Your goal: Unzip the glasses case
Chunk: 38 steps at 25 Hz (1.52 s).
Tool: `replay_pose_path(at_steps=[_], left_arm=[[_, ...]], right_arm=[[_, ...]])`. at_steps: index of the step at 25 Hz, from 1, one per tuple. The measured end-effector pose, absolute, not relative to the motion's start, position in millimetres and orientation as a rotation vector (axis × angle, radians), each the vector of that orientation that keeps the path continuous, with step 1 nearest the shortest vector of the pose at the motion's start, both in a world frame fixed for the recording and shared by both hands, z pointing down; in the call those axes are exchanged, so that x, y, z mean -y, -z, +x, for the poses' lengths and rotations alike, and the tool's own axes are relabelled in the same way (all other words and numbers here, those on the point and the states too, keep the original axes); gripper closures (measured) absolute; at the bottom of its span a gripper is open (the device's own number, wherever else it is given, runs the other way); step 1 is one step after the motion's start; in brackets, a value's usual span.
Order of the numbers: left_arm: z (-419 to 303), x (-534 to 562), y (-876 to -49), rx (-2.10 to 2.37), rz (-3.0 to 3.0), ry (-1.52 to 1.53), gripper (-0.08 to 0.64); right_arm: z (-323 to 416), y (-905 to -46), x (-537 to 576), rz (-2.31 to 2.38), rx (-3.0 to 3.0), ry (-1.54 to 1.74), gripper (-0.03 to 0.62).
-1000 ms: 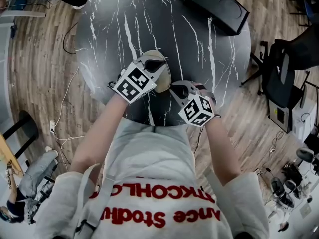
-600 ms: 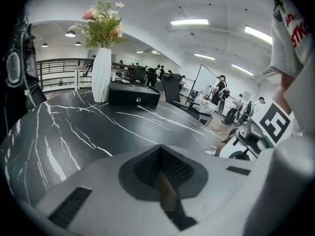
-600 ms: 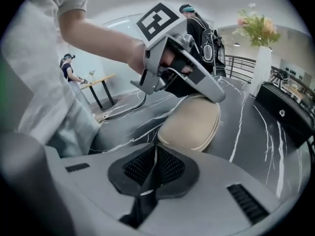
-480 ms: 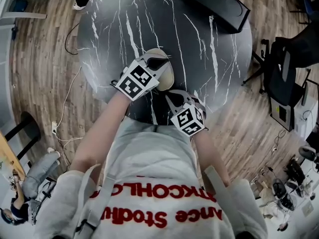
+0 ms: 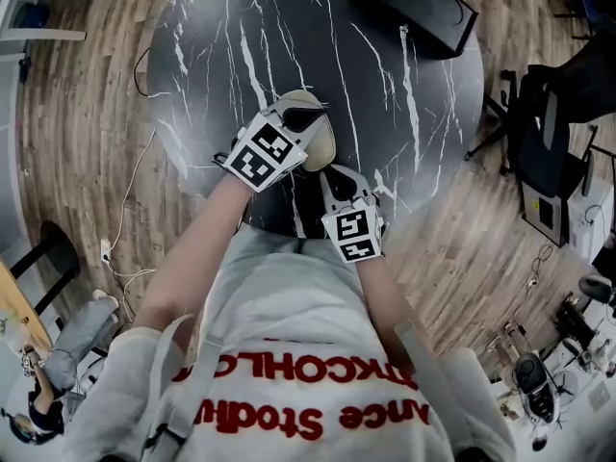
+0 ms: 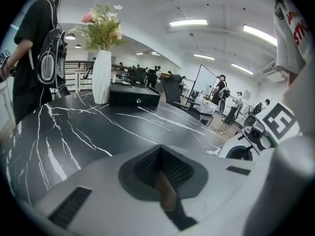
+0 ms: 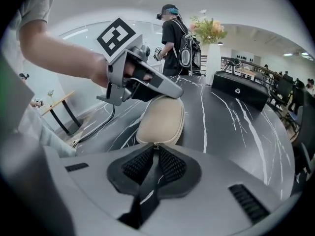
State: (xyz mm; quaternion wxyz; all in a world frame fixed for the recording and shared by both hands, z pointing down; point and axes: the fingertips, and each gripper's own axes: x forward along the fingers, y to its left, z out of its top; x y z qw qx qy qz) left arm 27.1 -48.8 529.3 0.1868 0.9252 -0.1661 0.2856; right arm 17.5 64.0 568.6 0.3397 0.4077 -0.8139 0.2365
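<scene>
Case (image 5: 324, 147): beige, oval and domed, lying flat on the table (image 5: 404, 75) near its lower edge, just left of centre in the head view. In the right gripper view it fills the middle of the frame, long axis running away from the camera. A zip seam follows its rim, and the two shells lie together along the visible right side.

Pull (image 7: 156, 145): a small metal tab at the case's near end.

Right gripper (image 5: 337, 175): jaws narrow, pad tips nipping the pull. They have just been opening slightly, with the pull between them. The tool points up the head view and tilts down toward the table. Its forearm rises from the bottom centre, and the cube (image 5: 351, 234) faces the camera.

Left gripper (image 5: 300, 118): jaws closed over the case's far end, with a tan sliver showing between the pads in its own view. It points toward the upper right, and its forearm comes from the lower left.

Left hand (image 7: 106, 75): wrapped round the handle at the upper left of the right gripper view.

Surroundings: a black box (image 5: 423, 3) at the table's top right and a white vase (image 6: 102, 77) of flowers beside it.
</scene>
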Motion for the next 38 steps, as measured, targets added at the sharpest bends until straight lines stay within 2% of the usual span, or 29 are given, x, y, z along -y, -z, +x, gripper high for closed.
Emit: replay_pose_path(at_steps=[18,26,31,38], left_arm=[[24.7,50.5,-531.6,0.491,2.601,-0.811,0.558],[20.0,48.4,-529.3,0.494,2.573,-0.735,0.558],[-13.5,52.1,-498.3,0.663,2.551,-0.590,0.558],[-66.2,88.0,-367.8,1.030,2.671,-0.263,0.558]], right_arm=[[4.7,-574.3,-70.0,1.001,2.161,-0.735,0.551],[-34.4,-566.1,-94.8,0.788,2.255,-0.852,0.555],[22.6,-513.8,-47.4,1.064,2.307,-0.761,0.561],[70.7,-362.5,34.8,1.443,2.513,-0.443,0.575]])
